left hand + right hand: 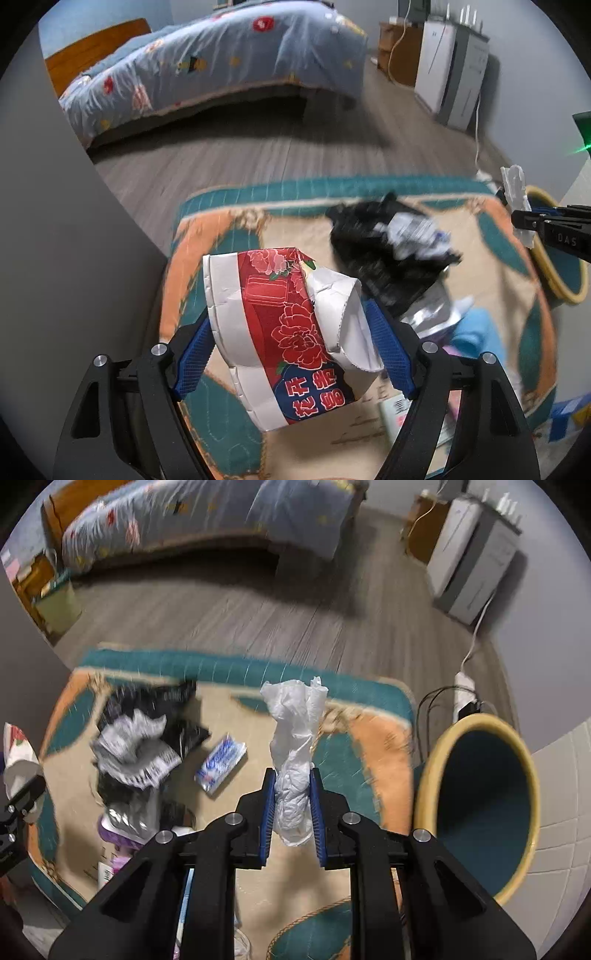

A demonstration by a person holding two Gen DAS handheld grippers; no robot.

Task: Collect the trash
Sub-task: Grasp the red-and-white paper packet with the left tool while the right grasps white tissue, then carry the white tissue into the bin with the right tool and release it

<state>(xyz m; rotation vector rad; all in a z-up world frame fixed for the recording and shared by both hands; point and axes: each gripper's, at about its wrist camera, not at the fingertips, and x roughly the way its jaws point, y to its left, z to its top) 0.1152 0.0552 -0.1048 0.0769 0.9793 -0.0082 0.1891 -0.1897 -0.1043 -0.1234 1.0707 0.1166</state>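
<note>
Left gripper [291,332] pinches a crushed red-and-white carton [280,332] between its blue pads, held above the rug [207,236]. Right gripper [293,805] is pressed tight on a crumpled white tissue [295,746], which stands up past the fingertips. On the rug beyond lie a black bag [147,709] with crumpled printed paper [133,753] on it, and just right of them a blue-and-white wrapper [221,762]. A yellow-rimmed bin [476,797] stands at the rug's right edge. Far off, a bed [207,62].
</note>
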